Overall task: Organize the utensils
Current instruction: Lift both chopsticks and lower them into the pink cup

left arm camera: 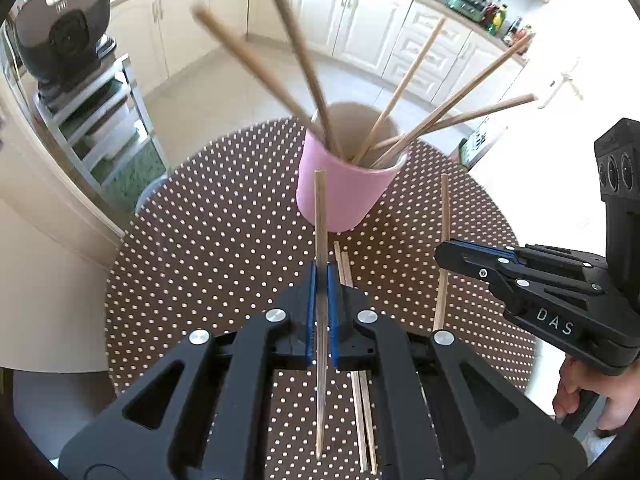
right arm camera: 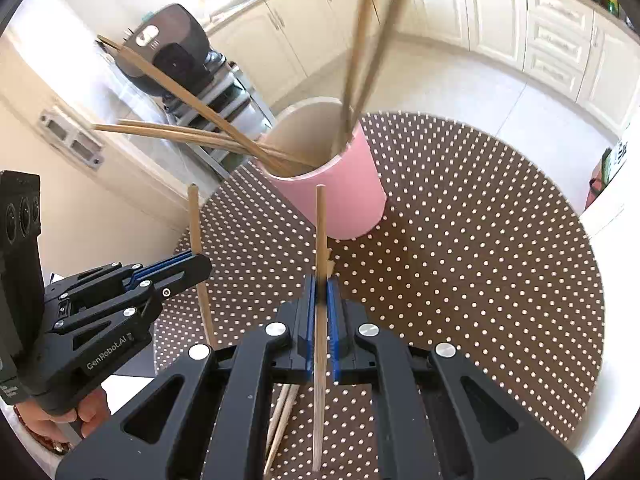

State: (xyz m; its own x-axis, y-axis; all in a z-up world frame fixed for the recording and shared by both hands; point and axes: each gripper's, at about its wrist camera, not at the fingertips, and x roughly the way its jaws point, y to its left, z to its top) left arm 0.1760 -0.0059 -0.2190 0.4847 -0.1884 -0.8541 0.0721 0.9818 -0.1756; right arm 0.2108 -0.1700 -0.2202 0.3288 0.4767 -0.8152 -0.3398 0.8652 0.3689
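Observation:
A pink cup (left arm camera: 344, 192) (right arm camera: 340, 196) stands on the round brown dotted table (left arm camera: 208, 248) (right arm camera: 480, 248) and holds several wooden chopsticks leaning outward. My left gripper (left arm camera: 321, 280) is shut on one upright chopstick (left arm camera: 320, 216), just short of the cup. My right gripper (right arm camera: 321, 292) is shut on another upright chopstick (right arm camera: 320, 232), also near the cup. Each gripper shows in the other's view: the right one (left arm camera: 448, 252) with its chopstick (left arm camera: 443, 216), the left one (right arm camera: 200, 264) with its chopstick (right arm camera: 195, 216). Two more chopsticks (left arm camera: 362, 412) (right arm camera: 282, 412) lie on the table under the grippers.
Cream kitchen cabinets (left arm camera: 360, 20) line the far wall. A metal shelf rack with a dark appliance (left arm camera: 64, 28) (right arm camera: 172, 52) stands left of the table. The table edge drops to a tiled floor beyond the cup.

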